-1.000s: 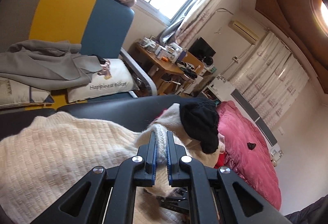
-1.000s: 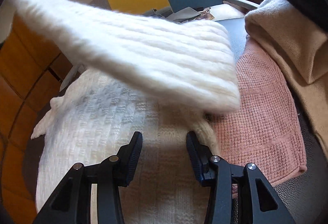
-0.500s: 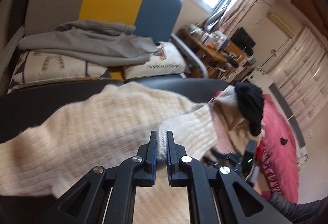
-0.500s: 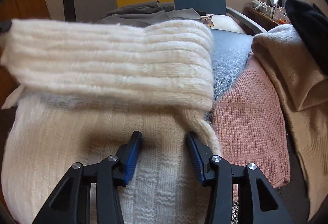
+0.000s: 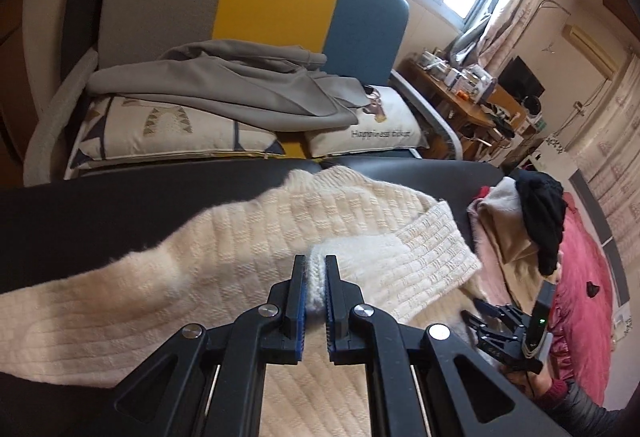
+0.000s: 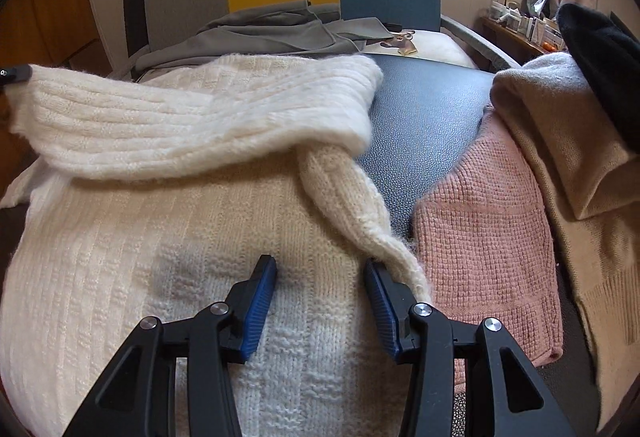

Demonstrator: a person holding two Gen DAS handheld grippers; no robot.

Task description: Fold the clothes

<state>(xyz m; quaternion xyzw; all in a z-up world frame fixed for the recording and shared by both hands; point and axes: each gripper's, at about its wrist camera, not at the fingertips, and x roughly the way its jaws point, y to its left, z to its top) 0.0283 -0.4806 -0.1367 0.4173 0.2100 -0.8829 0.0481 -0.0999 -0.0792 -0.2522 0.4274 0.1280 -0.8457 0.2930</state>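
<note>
Left wrist: fingers, angled downward, pinch cream sweater.

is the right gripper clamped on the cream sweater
No, the right gripper stands open above the cream sweater with nothing pinched between its blue pads.

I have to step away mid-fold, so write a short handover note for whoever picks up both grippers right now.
Left gripper: shut on the cream sweater's ribbed cuff, sleeve drawn across the body.
Right gripper: jaws open, nothing between them, low over the cream sweater body; a twisted strip of it lies against the right finger.
Pink knit and beige garment lie to the right.
Done: sleeve partly folded in.
Left: lay the cuff down, release, fold the rest.
</note>
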